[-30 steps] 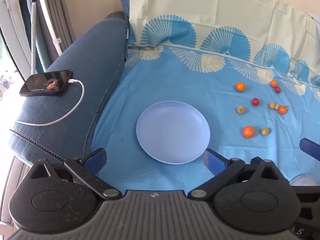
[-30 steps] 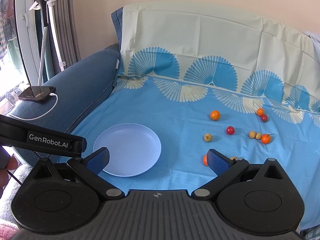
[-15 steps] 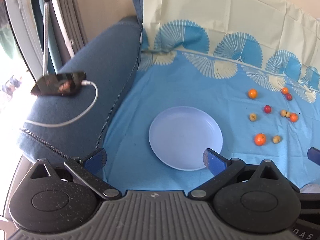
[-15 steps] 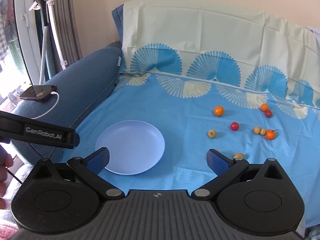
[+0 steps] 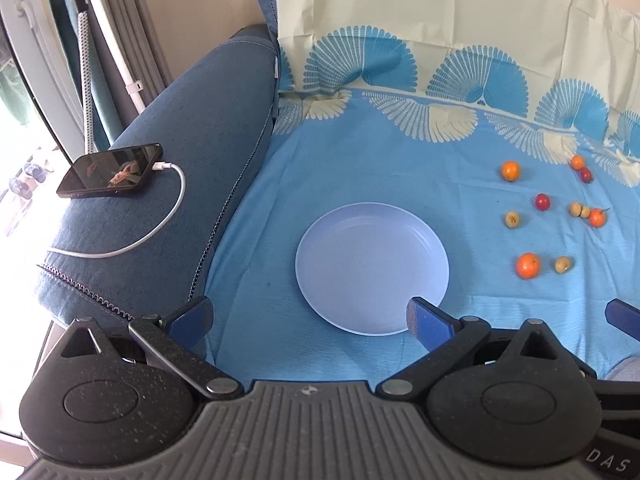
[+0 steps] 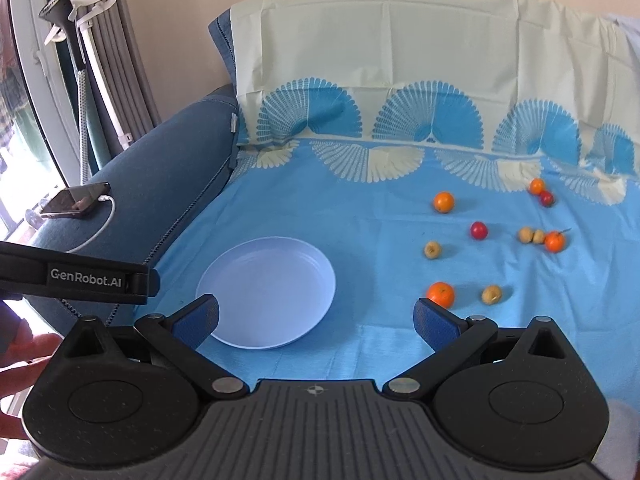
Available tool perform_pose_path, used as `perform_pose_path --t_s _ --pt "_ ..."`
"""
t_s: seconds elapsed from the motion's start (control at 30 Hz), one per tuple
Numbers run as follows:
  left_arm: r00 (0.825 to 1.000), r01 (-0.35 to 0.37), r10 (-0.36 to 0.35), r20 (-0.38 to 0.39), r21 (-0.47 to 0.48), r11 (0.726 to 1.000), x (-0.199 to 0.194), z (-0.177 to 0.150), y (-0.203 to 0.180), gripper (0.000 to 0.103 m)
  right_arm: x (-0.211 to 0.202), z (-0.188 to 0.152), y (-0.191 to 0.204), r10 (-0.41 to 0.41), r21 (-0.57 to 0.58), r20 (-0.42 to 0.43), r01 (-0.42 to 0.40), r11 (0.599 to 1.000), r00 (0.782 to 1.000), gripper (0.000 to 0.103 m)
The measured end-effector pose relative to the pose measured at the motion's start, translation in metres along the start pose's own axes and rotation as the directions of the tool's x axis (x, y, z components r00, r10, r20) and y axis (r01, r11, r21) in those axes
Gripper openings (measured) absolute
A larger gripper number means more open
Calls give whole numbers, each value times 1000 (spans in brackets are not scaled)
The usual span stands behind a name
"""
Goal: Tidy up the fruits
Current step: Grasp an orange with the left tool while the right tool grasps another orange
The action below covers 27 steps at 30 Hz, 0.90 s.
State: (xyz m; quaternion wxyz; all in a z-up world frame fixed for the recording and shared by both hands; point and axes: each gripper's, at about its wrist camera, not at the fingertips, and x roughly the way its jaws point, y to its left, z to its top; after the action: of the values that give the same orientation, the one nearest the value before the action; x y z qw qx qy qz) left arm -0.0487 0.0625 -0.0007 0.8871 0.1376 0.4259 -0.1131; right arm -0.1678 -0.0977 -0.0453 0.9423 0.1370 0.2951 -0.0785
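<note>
A pale blue plate (image 5: 372,268) lies empty on the blue cloth; it also shows in the right wrist view (image 6: 266,290). Several small fruits lie to its right: an orange one (image 6: 440,294) nearest, a yellow one (image 6: 491,294) beside it, a red one (image 6: 478,230), another orange one (image 6: 443,202) farther back. My left gripper (image 5: 308,320) is open and empty, above the plate's near edge. My right gripper (image 6: 316,318) is open and empty, its right finger close to the nearest orange fruit. The right gripper's finger (image 5: 622,314) shows at the left view's right edge.
A blue sofa arm (image 5: 192,152) at the left carries a phone (image 5: 110,170) on a white charging cable (image 5: 160,224). A cream and blue cloth (image 6: 400,80) covers the backrest. A clothes steamer stand (image 6: 92,76) and curtains are by the window at far left.
Both grippers have drawn back and risen a little, so the plate and fruits sit farther out in view. The nearest orange fruit now shows clear of the right finger. Both stay open.
</note>
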Motion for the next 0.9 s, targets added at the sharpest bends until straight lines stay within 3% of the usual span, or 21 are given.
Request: perform_pose_path --t_s 0.17,0.33,0.4,0.53,0.67,0.8,0.9 --pt "997 58 -57 -57 18 998 12 11 -23 103 7 -4 -26 5 80 2 -5 997 1000 103" --pt "980 162 -150 -133 82 983 32 19 -68 103 16 -8 -81 -137 168 66 125 978 988 103" --pt "977 176 -157 -146 126 976 43 21 -93 103 22 -9 -107 -207 190 88 188 964 974 103" --pt "969 203 -168 -182 196 959 71 26 -146 103 36 -6 -165 -350 228 59 329 917 935 103" --pt "966 239 -197 -170 278 930 102 31 -201 103 63 6 -230 -456 231 21 439 868 890 103" --pt "975 209 -165 -149 364 908 147 30 -252 103 109 17 -291 -524 215 -15 514 830 852 103" --pt "968 226 -164 -192 368 902 177 32 -273 103 149 19 -322 -546 180 -62 548 817 835 102"
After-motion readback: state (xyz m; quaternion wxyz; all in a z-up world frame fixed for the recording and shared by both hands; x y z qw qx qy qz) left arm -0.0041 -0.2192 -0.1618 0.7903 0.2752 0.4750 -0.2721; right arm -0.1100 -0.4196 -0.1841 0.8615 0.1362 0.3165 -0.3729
